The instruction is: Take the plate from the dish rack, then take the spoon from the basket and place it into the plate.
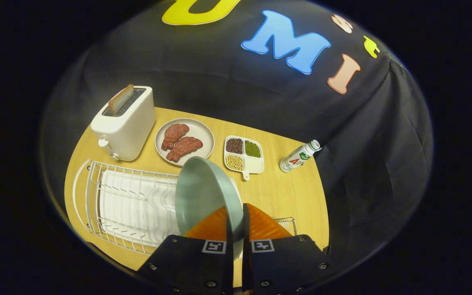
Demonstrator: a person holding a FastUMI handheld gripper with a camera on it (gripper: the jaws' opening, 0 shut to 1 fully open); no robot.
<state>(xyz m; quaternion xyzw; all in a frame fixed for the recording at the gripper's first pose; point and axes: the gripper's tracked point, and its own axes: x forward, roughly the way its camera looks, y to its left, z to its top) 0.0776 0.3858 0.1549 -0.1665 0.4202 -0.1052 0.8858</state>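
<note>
The tool (pixel 236 219) pinches the rim of the pale green plate (pixel 201 192) between both fingers, holding it on edge (tilted) above the white dish rack (pixel 129 200) on the tabletop (pixel 285 192).

Light falls from above onto the tabletop (pixel 285 192), which is bright and warm against a dim booth wall. Soft shadow lies under the toaster (pixel 124 123) and beside the bottle (pixel 299 156) at the far right edge. Mild sheen on the white toaster body and on the tilted plate (pixel 201 192), pinched between the closed fingers of the gripper (pixel 236 223). Wire dish rack (pixel 129 203) reads crisp. Strong fisheye bowing: the tabletop's edges curve, the rack's near corner bends. Focus holds across the middle; the rim softens and darkens. The fingers close to the lens look slightly soft.
</note>
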